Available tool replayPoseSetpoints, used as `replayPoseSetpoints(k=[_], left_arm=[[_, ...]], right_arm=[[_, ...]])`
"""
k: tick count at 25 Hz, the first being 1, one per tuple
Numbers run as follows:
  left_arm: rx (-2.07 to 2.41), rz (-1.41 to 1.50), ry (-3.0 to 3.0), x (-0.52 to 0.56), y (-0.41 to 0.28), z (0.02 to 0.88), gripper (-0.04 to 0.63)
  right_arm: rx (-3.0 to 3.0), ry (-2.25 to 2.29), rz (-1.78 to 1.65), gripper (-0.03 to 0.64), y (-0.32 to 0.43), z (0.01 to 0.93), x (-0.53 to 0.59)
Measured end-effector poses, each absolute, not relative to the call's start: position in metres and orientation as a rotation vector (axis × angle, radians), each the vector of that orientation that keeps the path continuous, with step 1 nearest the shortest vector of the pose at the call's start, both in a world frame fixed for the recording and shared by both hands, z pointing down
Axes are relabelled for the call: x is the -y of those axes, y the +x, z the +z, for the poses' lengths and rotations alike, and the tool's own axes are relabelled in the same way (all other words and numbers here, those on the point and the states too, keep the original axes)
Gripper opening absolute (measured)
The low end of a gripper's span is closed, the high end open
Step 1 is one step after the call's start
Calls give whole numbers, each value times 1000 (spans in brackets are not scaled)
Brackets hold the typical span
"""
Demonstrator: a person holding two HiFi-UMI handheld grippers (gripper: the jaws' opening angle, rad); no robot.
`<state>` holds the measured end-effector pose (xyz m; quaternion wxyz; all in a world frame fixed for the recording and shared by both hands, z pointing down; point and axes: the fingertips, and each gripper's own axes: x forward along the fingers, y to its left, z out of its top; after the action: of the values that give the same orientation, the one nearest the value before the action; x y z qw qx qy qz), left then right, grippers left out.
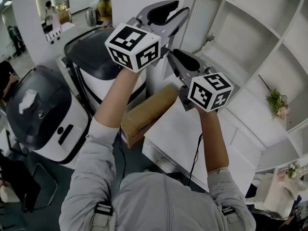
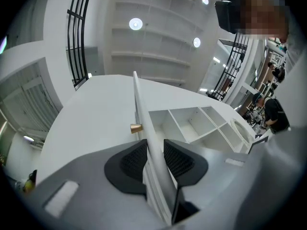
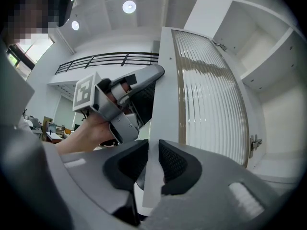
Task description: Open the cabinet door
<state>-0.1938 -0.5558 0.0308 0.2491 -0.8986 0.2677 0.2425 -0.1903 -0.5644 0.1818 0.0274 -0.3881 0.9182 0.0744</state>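
Cabinet door (image 1: pixel 202 20), white-framed with a ribbed glass panel, shown swung out from the white shelved cabinet (image 1: pixel 260 42). Its hinge (image 3: pixel 254 142) lies on the cabinet side and its free edge faces the person. A small brass knob (image 2: pixel 136 127) projects from one face near that edge.

Probable faults: both holds rest on the thin frame edge only, so a pull that departs from the door's arc could let the pads slide off. Unequal pulls from the two hands could twist the frame and load the hinge.

The left gripper (image 2: pixel 154 150) is closed partway, its pads pressed on either face of the free edge just below the knob. The right gripper (image 3: pixel 152 162) clamps the same edge lower down, its jaws likewise closed onto the frame. Each door face lies flat against a pad.
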Motion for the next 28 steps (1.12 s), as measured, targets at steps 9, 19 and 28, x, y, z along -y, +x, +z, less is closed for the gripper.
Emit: replayPoseSetpoints(k=[9, 19, 28], left_arm=[[-955, 500, -2239, 537, -190, 49, 123], [-1294, 307, -2278, 521, -181, 137, 15], [-1164, 92, -2443, 451, -86, 220, 15]], right_arm=[[-2821, -1218, 230, 58, -151, 187, 538], [-2729, -1597, 349, 5, 1, 195, 464], [-2655, -1797, 260, 2, 110, 235, 387]])
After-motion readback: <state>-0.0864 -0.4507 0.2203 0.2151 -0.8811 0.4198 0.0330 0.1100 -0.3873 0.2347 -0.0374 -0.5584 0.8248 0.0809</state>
